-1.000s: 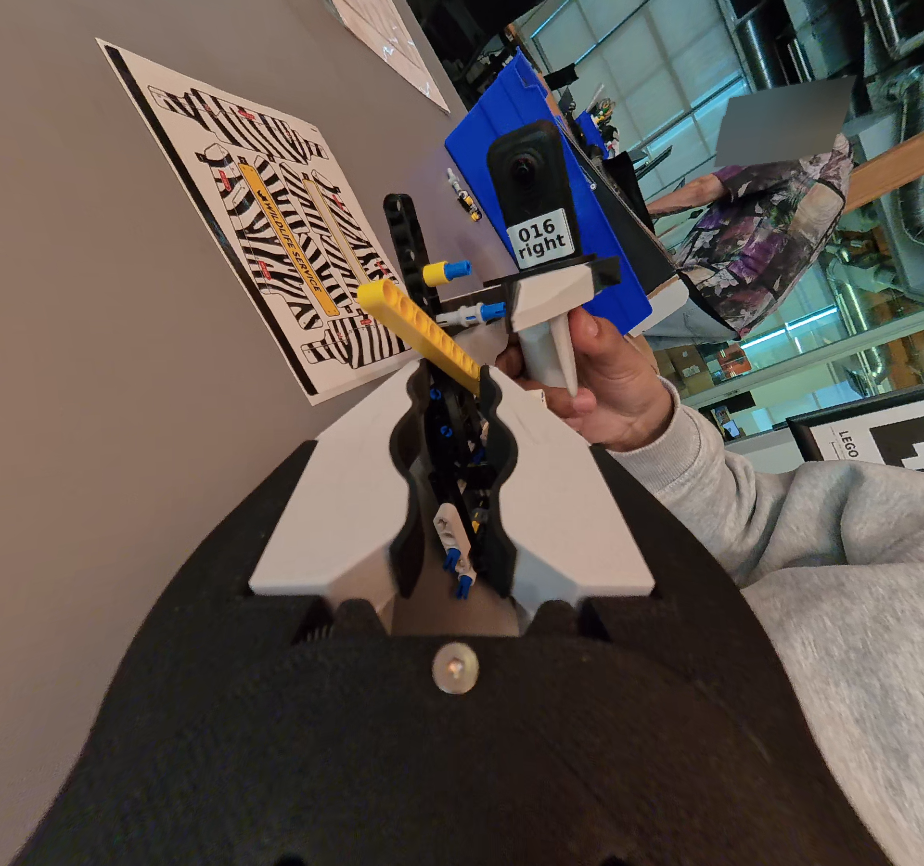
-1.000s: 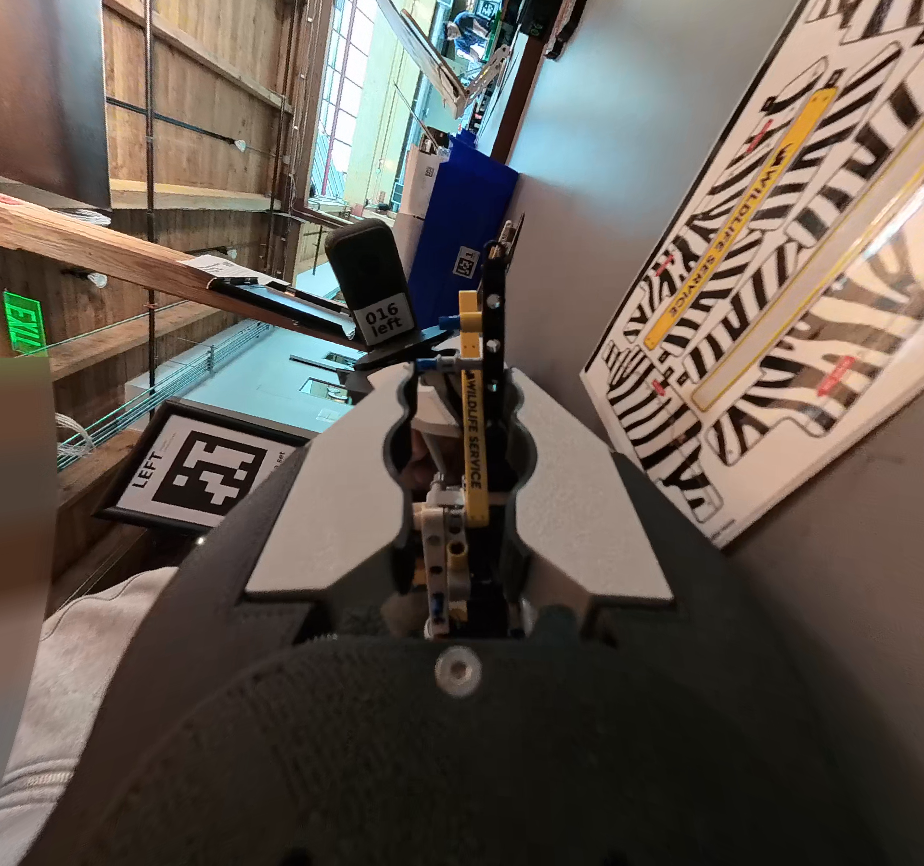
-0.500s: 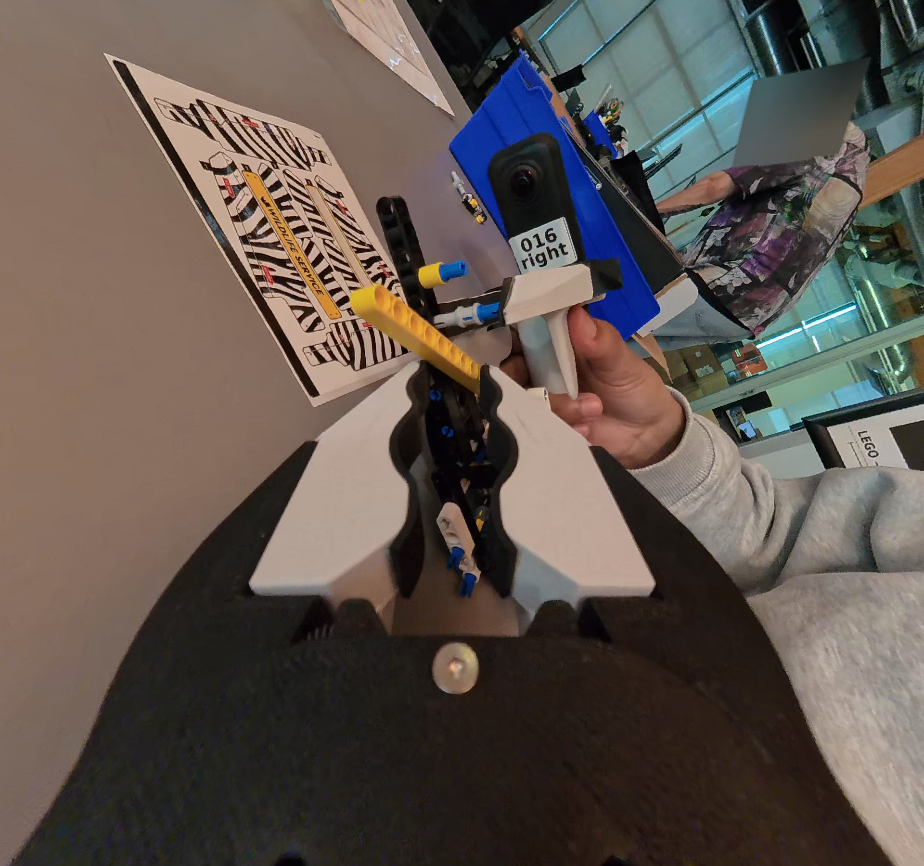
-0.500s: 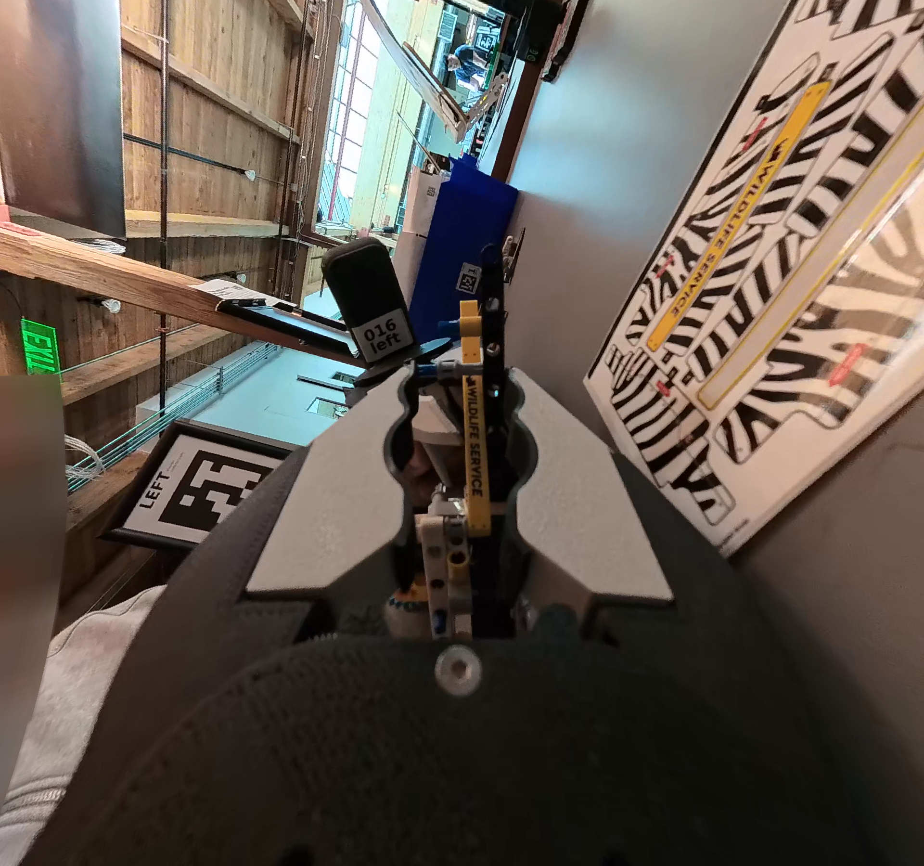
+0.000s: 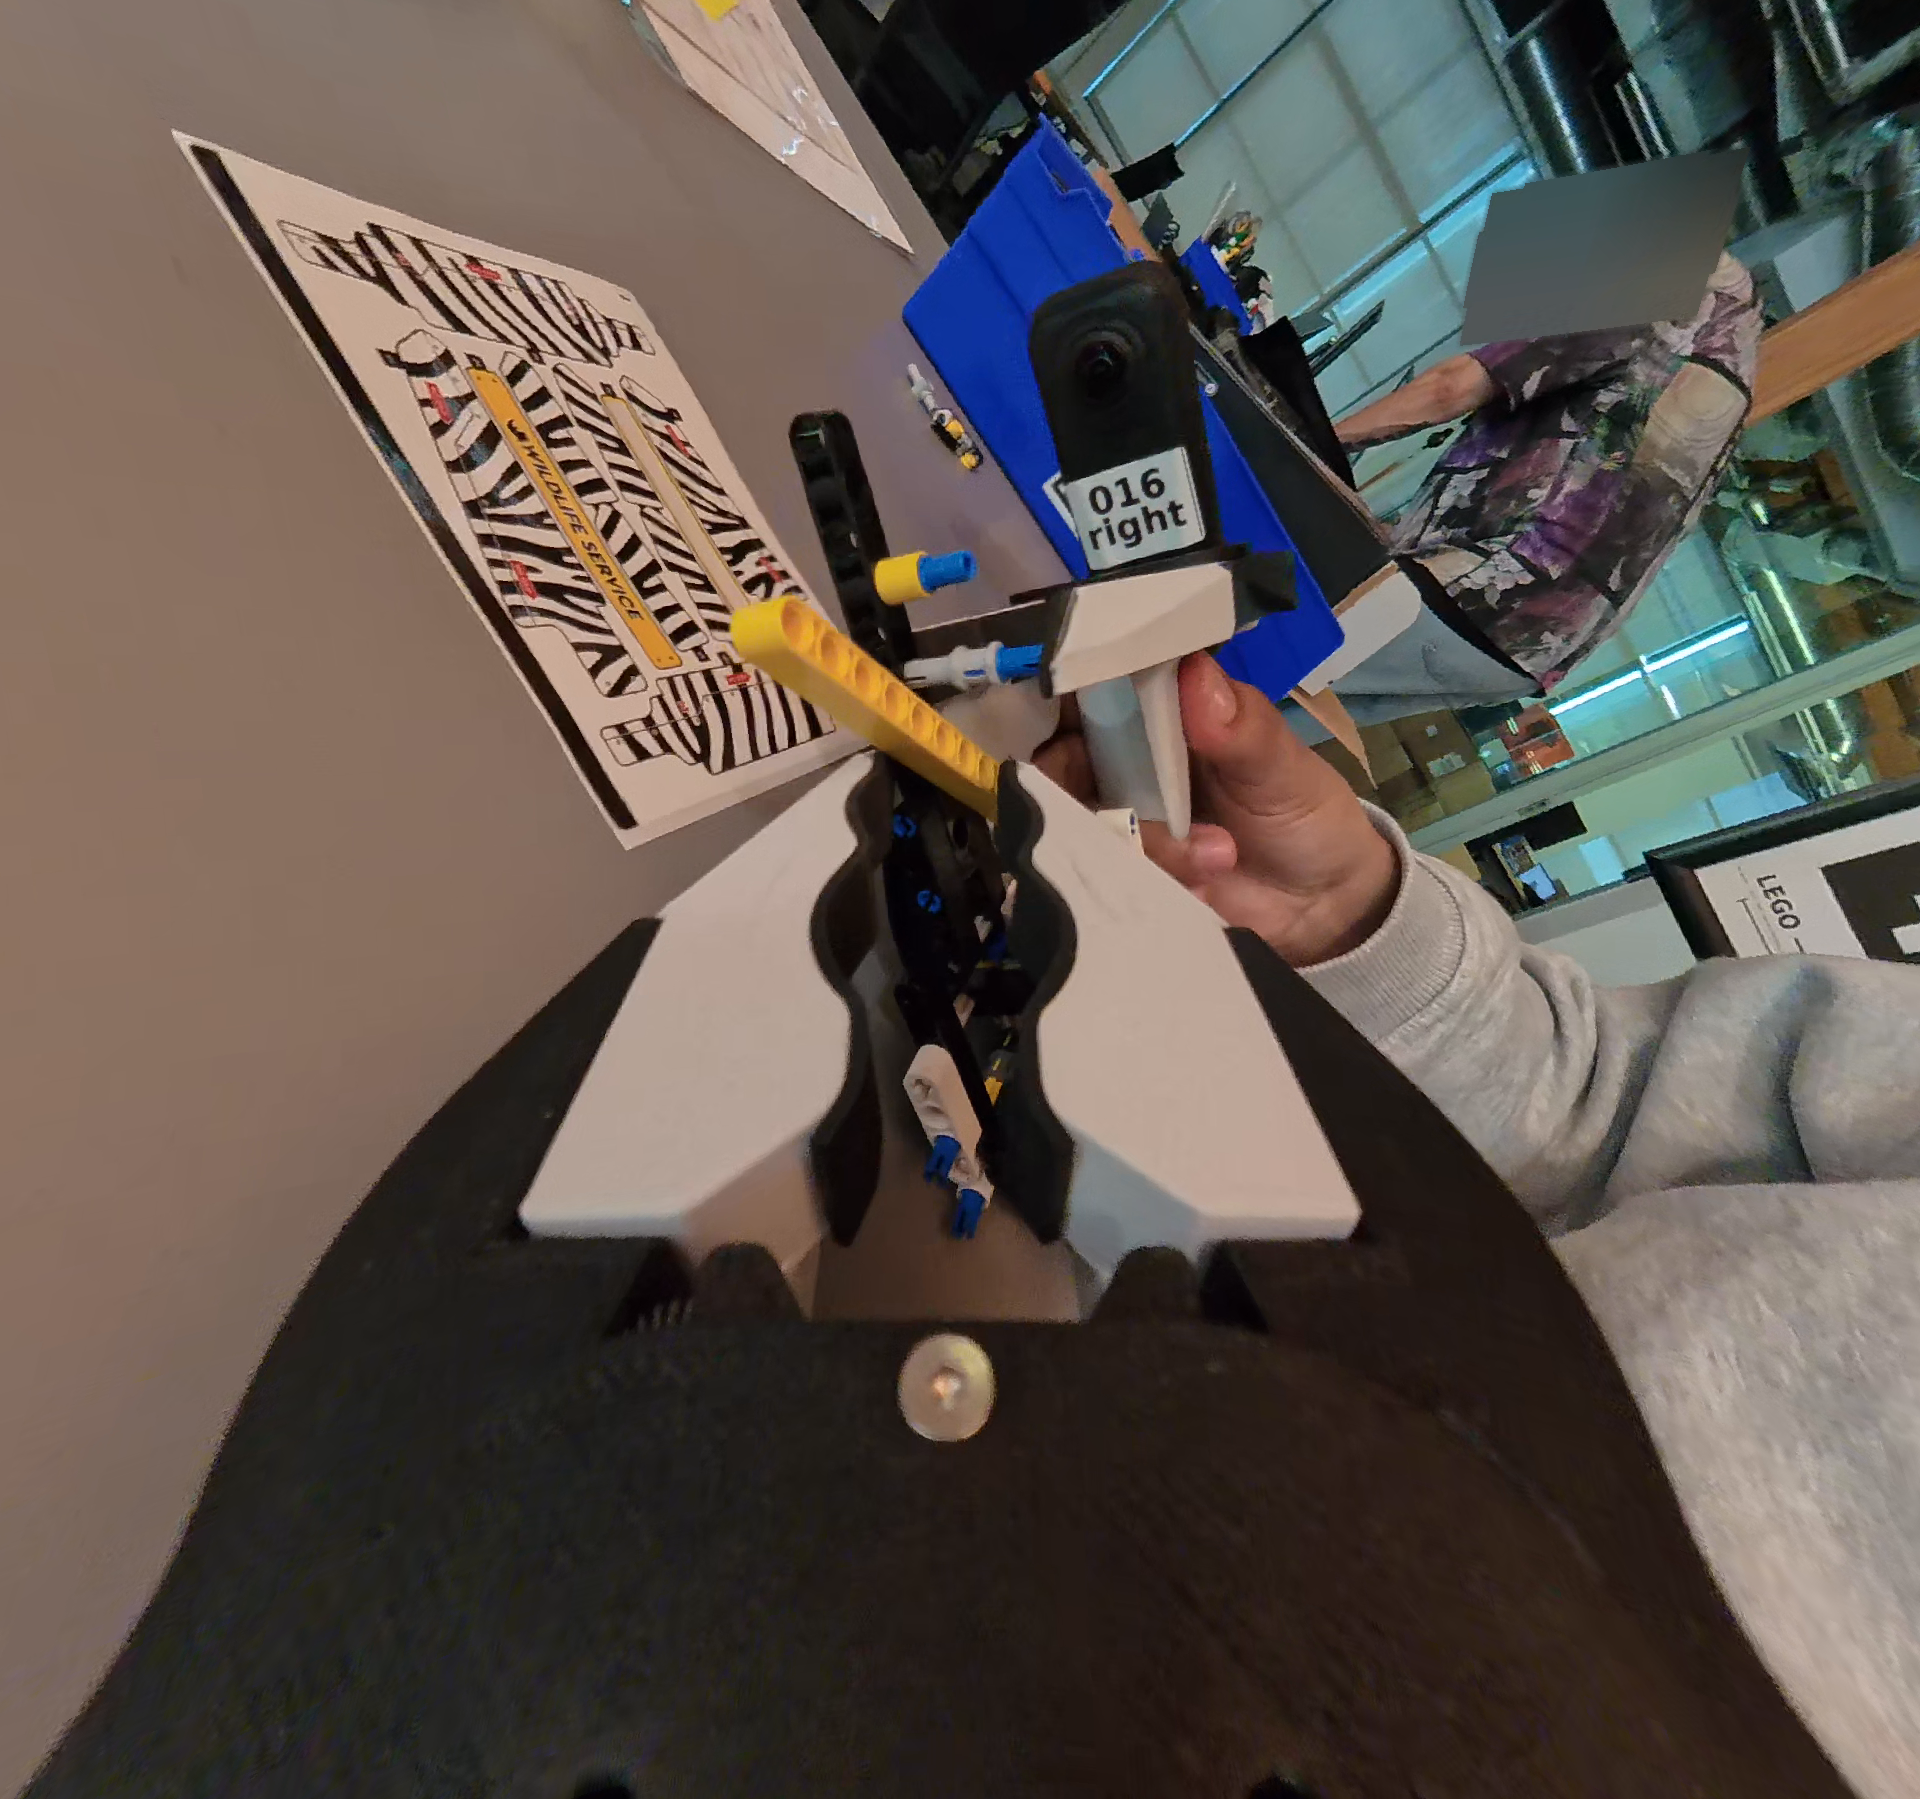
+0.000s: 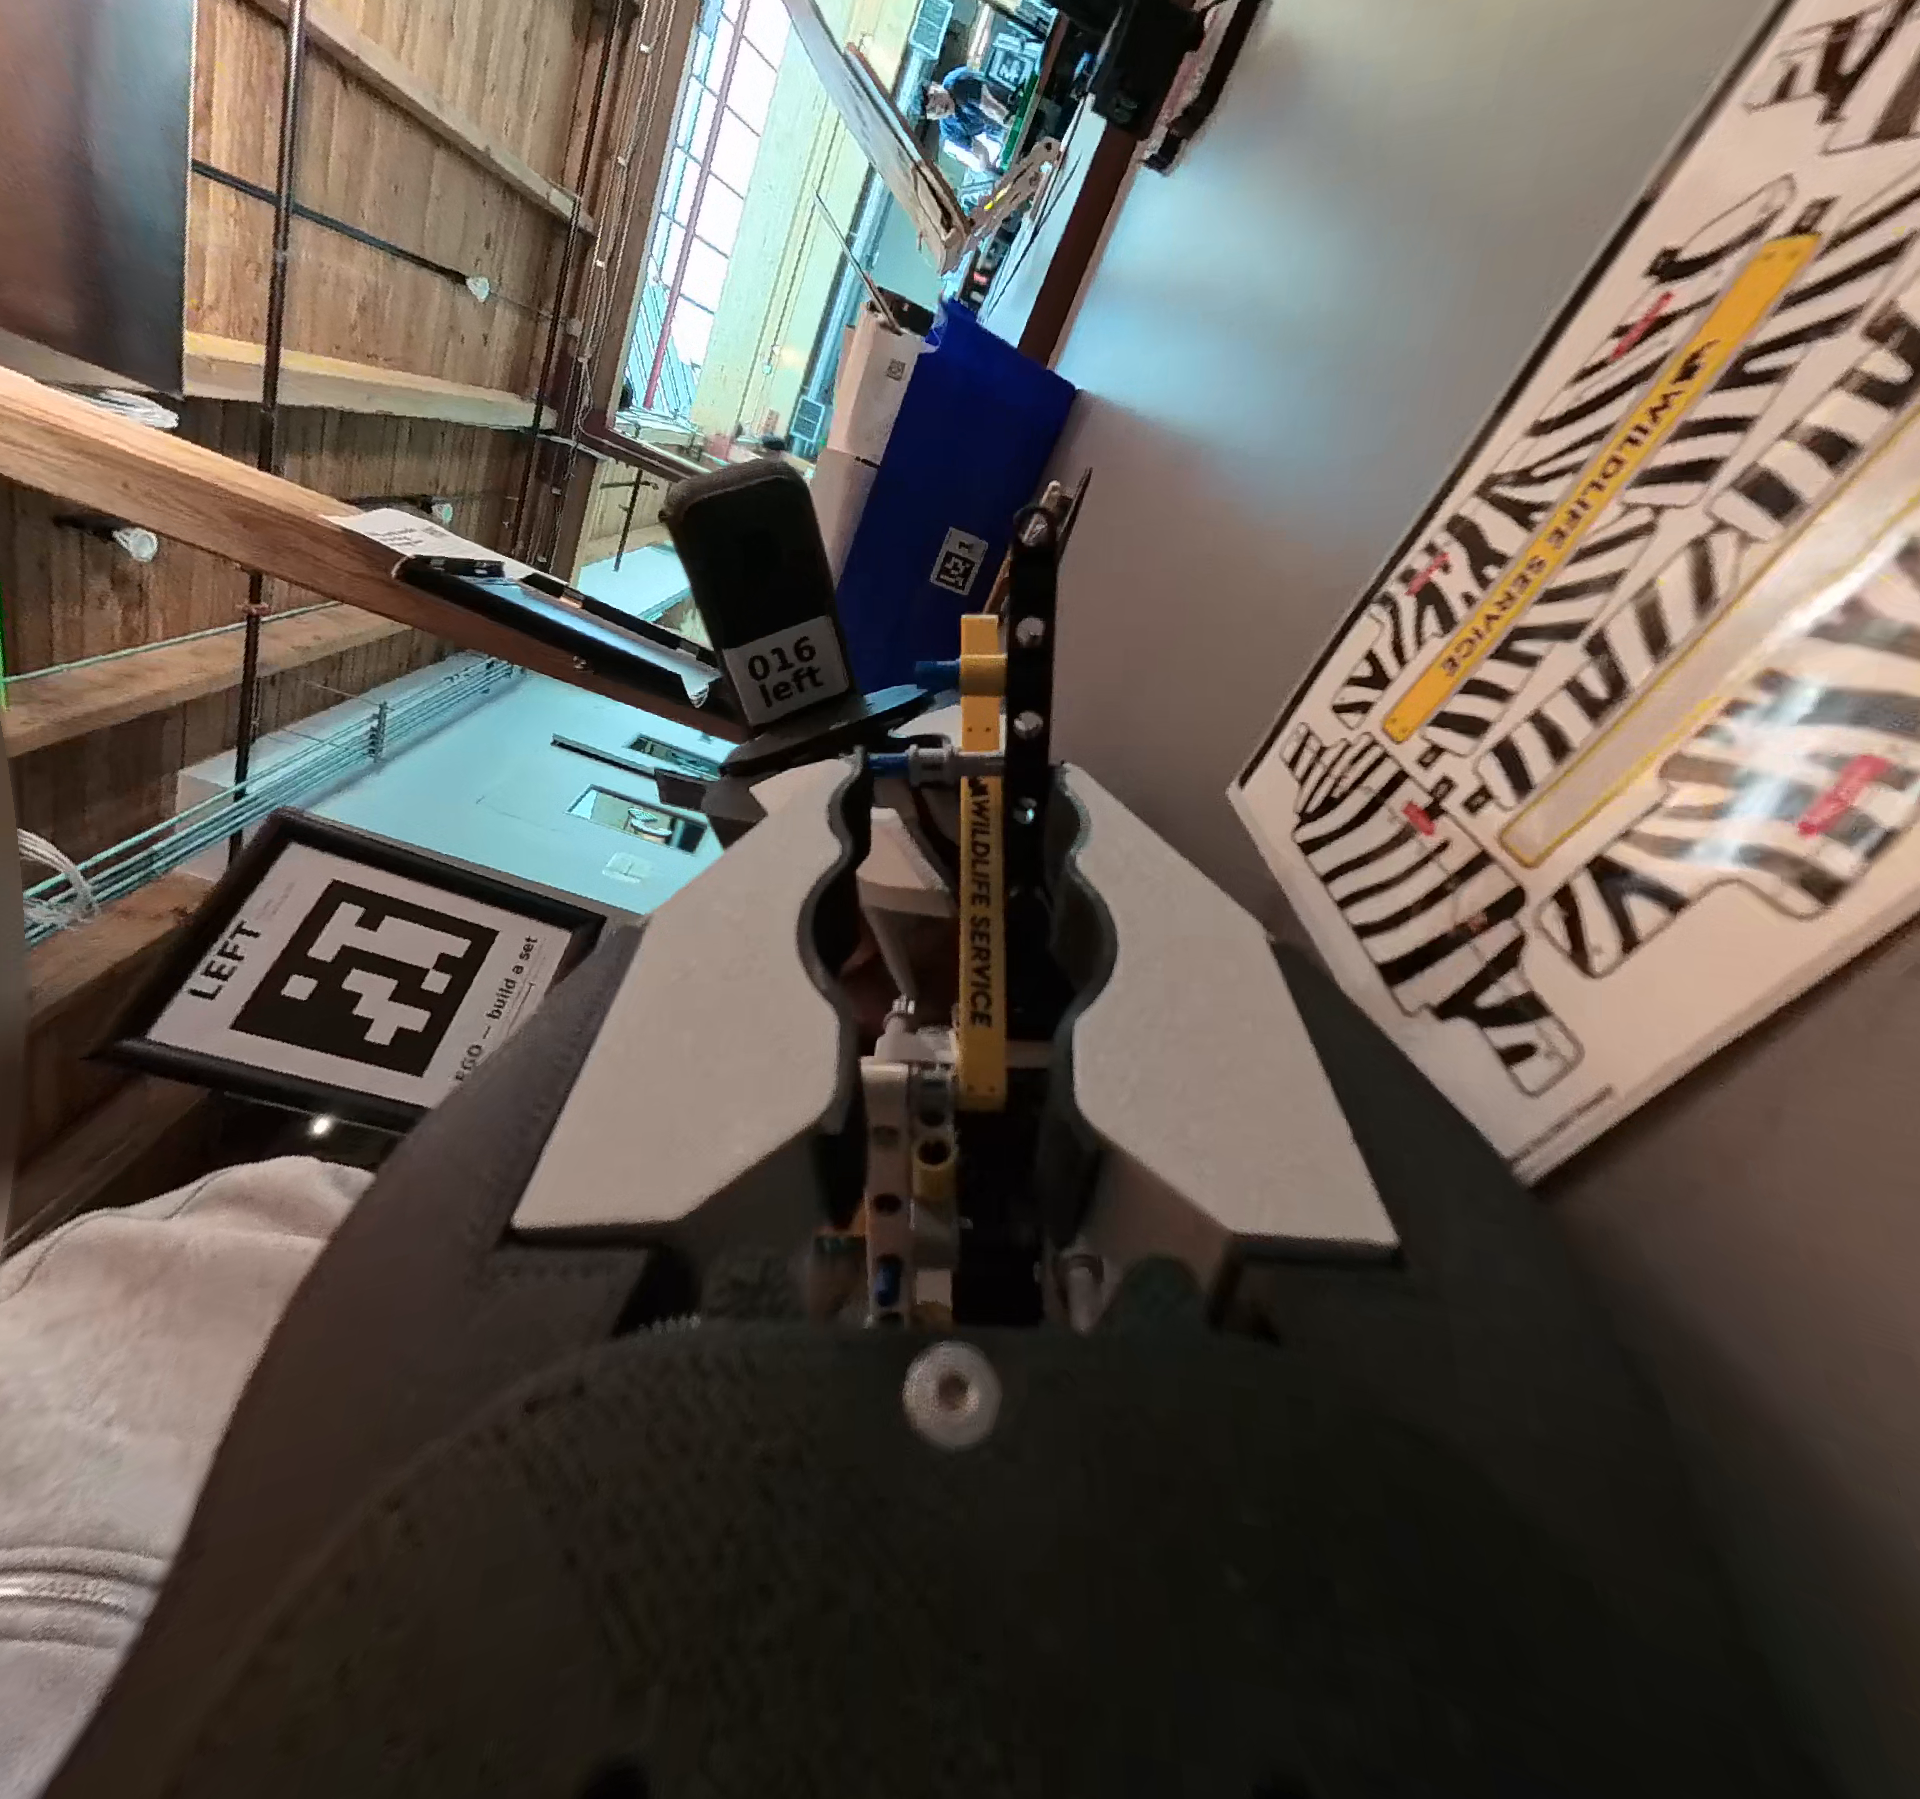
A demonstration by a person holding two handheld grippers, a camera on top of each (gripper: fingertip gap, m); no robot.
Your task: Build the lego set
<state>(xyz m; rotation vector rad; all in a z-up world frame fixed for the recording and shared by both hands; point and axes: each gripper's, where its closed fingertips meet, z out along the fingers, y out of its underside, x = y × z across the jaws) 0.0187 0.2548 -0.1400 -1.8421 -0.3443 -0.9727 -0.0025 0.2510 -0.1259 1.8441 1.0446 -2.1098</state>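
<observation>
A partly built Lego assembly is held in the air between both grippers, above the grey table [image 5: 208, 814]. It has a long black beam [image 5: 836, 513], a yellow beam [image 5: 862, 679], a yellow-and-blue pin [image 5: 920, 573] and a grey-and-blue pin [image 5: 971, 663]. My left gripper [image 5: 940, 793] is shut on its black lower part. My right gripper [image 6: 961, 783] is shut on the same assembly, around the stickered yellow beam [image 6: 982, 918] and black beam [image 6: 1029, 669]. A hand [image 5: 1268, 814] holds the right gripper's handle. The contact points deep between the fingers are hidden.
A zebra-striped sticker sheet [image 5: 520, 461] lies flat on the table beside the assembly; it also shows in the right wrist view [image 6: 1610, 658]. A blue bin [image 5: 1039, 295] stands behind. A framed marker sign [image 6: 343, 970] stands nearby. A person in patterned clothing [image 5: 1558, 471] is beyond the table.
Both grippers keep their hold on the assembly. The assembly and both views have shifted only slightly.
</observation>
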